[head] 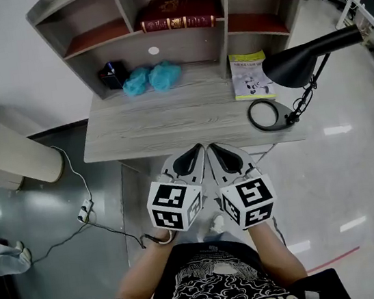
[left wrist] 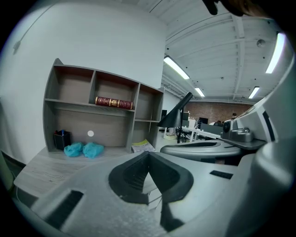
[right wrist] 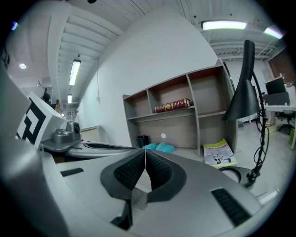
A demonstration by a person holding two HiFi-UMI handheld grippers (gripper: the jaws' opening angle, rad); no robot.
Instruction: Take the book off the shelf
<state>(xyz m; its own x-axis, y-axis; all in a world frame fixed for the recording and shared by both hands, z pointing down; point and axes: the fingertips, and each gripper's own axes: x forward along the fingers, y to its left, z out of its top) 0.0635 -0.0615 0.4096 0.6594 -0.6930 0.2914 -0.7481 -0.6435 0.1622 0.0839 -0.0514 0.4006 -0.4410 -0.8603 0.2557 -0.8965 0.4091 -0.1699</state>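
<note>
A dark red book (head: pixel 177 13) with gilt lettering lies flat in the middle compartment of the grey shelf unit (head: pixel 126 40); the same book (left wrist: pixel 114 102) shows in the left gripper view and again (right wrist: pixel 172 105) in the right gripper view. My left gripper (head: pixel 197 149) and right gripper (head: pixel 212 148) are held side by side in front of the desk's near edge, well short of the shelf. Both are shut with nothing between the jaws. The left gripper's tips (left wrist: pixel 148 152) and the right gripper's tips (right wrist: pixel 145 151) meet in their own views.
On the desk (head: pixel 163 124) lie two teal bundles (head: pixel 152 78), a dark pen holder (head: pixel 113 73), a booklet (head: pixel 249 76) and a black desk lamp (head: pixel 299 62) with its round base (head: pixel 268 114). A white bin (head: pixel 5 154) and cables (head: pixel 85 209) sit at the left.
</note>
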